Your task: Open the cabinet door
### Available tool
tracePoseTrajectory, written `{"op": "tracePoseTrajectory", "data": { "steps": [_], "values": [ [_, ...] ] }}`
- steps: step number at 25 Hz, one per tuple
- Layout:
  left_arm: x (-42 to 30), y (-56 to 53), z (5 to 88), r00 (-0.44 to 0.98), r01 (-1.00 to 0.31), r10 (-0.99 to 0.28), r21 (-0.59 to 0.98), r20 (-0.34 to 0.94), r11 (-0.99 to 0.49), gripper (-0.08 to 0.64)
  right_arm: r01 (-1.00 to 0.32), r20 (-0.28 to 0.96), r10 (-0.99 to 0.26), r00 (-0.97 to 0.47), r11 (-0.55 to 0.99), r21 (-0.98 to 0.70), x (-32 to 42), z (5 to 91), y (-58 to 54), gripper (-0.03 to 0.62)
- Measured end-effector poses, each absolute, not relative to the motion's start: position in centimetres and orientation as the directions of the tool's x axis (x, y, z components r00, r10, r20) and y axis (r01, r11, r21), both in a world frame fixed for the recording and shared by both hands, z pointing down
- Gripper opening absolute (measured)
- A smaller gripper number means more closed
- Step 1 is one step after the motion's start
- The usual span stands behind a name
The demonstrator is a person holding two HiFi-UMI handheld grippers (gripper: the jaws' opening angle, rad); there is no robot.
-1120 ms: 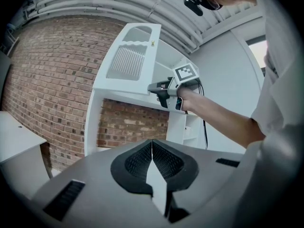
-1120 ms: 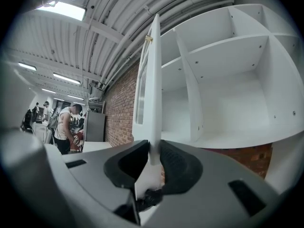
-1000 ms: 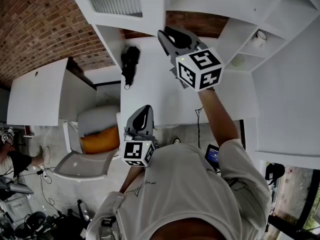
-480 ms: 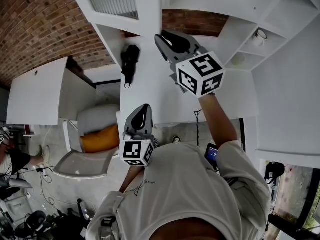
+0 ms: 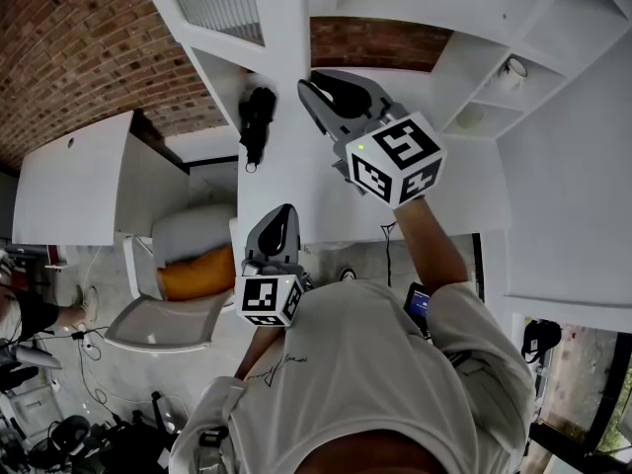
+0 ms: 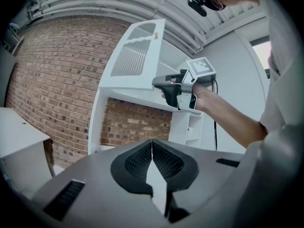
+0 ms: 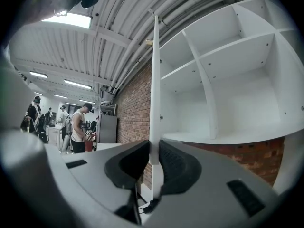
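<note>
The white cabinet door (image 5: 222, 3) has a louvred panel and stands swung out from the open white shelves (image 5: 474, 117). My right gripper (image 5: 314, 91) is shut on the door's free edge. In the right gripper view that thin edge (image 7: 155, 80) runs straight up between the pads of the right gripper (image 7: 155, 158), whose jaws have just been closing on it. The left gripper view shows the door (image 6: 135, 56) with the right gripper (image 6: 159, 82) at its lower edge. My left gripper (image 5: 284, 213) hangs lower and apart, and in its own view the left gripper (image 6: 152, 148) is shut and empty.
A black object (image 5: 257, 121) lies on the white surface below the cabinet. A white chair with an orange cushion (image 5: 193, 275) stands beside a white table (image 5: 69, 181). A brick wall (image 5: 79, 47) is behind. People (image 7: 78, 127) stand far off to the left.
My right gripper has moved left in the head view, taking the door's edge with it, so the door stands wider open. The left gripper has stayed in place.
</note>
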State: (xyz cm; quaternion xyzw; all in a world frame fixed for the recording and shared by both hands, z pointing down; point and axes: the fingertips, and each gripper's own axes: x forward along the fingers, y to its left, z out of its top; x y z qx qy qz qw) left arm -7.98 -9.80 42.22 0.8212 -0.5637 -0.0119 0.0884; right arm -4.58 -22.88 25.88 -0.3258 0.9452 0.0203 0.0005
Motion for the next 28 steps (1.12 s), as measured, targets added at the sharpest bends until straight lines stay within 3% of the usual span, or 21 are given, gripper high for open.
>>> {"op": "tracePoseTrajectory", "data": {
  "steps": [28],
  "values": [
    [-9.7,-9.3,42.3,0.330,-0.930,-0.940,0.198,0.084,-0.309,0.016,-0.428,-0.038,-0.427,-0.903,0.903,0.019,-9.4,25.6,-17.4,0.063]
  ]
}}
